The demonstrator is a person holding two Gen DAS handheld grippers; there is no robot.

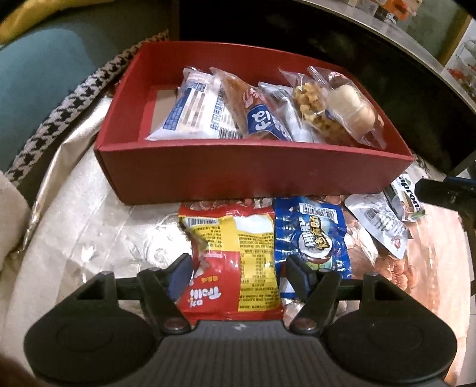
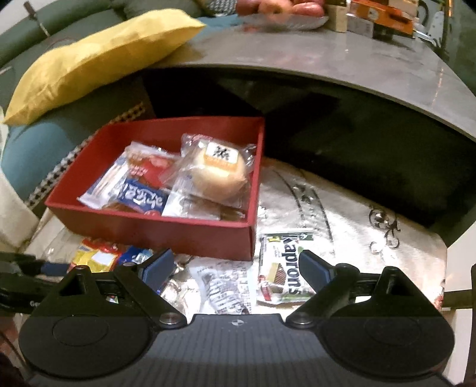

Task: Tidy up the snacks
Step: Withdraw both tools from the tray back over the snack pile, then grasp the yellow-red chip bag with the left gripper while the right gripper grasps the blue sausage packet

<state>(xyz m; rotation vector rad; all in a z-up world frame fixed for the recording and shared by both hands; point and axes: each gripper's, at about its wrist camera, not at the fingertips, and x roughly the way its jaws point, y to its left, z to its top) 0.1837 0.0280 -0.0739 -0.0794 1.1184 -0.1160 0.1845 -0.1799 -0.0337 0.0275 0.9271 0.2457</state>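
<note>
A red box (image 1: 253, 169) (image 2: 178, 235) holds several wrapped snacks, among them a round bun (image 2: 220, 175). In front of it on the silvery cloth lie a red-and-yellow Trolli packet (image 1: 238, 253), a blue packet (image 1: 312, 232), a white packet (image 1: 380, 226) (image 2: 226, 285) and a green Kaprons packet (image 1: 407, 199) (image 2: 282, 268). My left gripper (image 1: 241, 275) is open and straddles the lower part of the Trolli packet. My right gripper (image 2: 236, 268) stands wide open low over the white and Kaprons packets, gripping nothing.
A shiny patterned cloth (image 1: 89, 223) covers the low surface. A houndstooth fabric (image 1: 74, 104) and a yellow cushion (image 2: 98, 59) lie to the left. Behind the box a grey tabletop (image 2: 327, 59) overhangs a dark gap, carrying a fruit dish (image 2: 282, 15) and small boxes.
</note>
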